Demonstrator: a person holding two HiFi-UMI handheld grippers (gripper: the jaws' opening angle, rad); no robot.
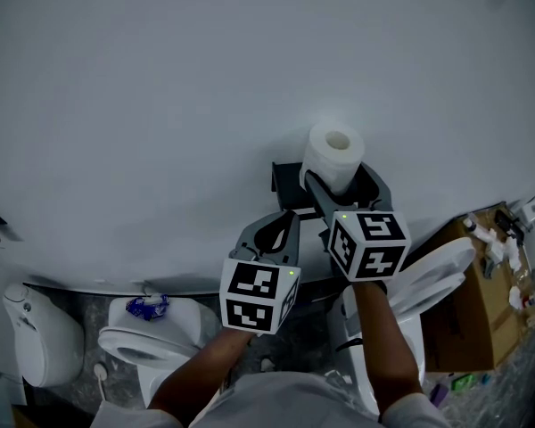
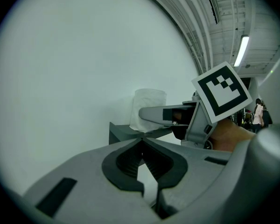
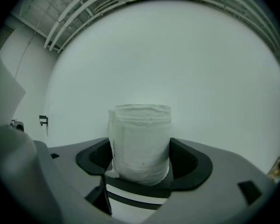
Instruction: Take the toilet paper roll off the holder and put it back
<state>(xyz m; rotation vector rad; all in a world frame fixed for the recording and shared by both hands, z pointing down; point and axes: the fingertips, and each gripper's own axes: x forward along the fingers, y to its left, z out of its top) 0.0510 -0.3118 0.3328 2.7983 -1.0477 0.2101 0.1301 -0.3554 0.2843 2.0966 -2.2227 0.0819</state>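
The toilet paper roll [image 3: 140,143] stood upright between the jaws of my right gripper [image 3: 140,161], which grasped it on both sides. The roll was just at the black holder [image 1: 288,181] on the white wall [image 1: 160,105]; whether it rested on the holder, I could not tell. My left gripper [image 2: 142,146] was just beside, lower and to the left, with its jaws clenched on nothing. Below stood a white toilet [image 1: 152,341] and, at the right, a cardboard box [image 1: 468,310].
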